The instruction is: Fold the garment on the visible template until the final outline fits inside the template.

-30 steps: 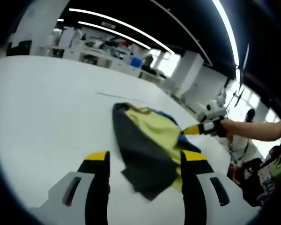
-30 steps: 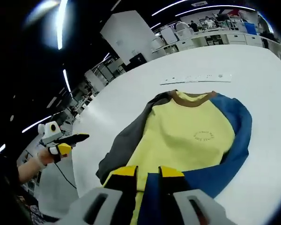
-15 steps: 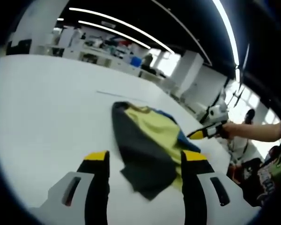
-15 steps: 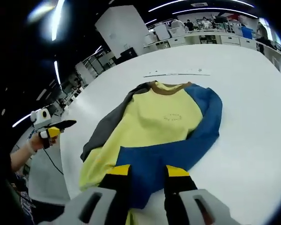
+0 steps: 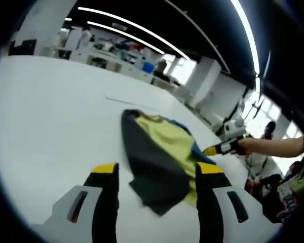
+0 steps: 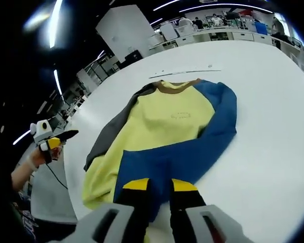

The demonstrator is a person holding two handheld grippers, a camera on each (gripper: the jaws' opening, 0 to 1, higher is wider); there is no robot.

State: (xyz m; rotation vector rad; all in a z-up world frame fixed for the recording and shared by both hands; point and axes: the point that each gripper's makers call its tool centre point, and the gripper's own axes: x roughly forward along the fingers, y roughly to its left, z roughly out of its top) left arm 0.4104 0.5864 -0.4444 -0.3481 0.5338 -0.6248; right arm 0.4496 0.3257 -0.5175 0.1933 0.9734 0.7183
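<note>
- Garment first: a yellow long-sleeved top with a brown collar, one blue sleeve and one dark grey sleeve (image 6: pixel 167 126) lies flat on the broad white table (image 6: pixel 273 101), collar toward the far side in the right gripper view.
- Blue sleeve (image 6: pixel 192 152) is laid across the lower front of the yellow body, its cuff end running down toward the right gripper (image 6: pixel 159 185); I judge this to be a fold brought inward to narrow the outline.
- Right gripper's yellow-tipped fingers (image 6: pixel 137 185) stand close together, a narrow gap between them, and blue cloth sits at or just under the tips. Whether they pinch the fabric or only hover on it I cannot tell.
- Grey sleeve (image 5: pixel 152 167) lies along the garment's near edge in the left gripper view, bunched toward the hem, not yet folded in by the look of it.
- Left gripper (image 5: pixel 159 169) is held low over the table with its fingers (image 5: pixel 105 169) spread wide and nothing between them; the grey sleeve's lower end lies in the gap between the two fingers, beyond the tips.
- Thin pale strip (image 6: pixel 185 73) lies on the table just past the collar; I cannot say whether it belongs to the template.
- Person's hand (image 5: pixel 243 146) carries the right gripper at the garment's far side in the left gripper view.
</note>
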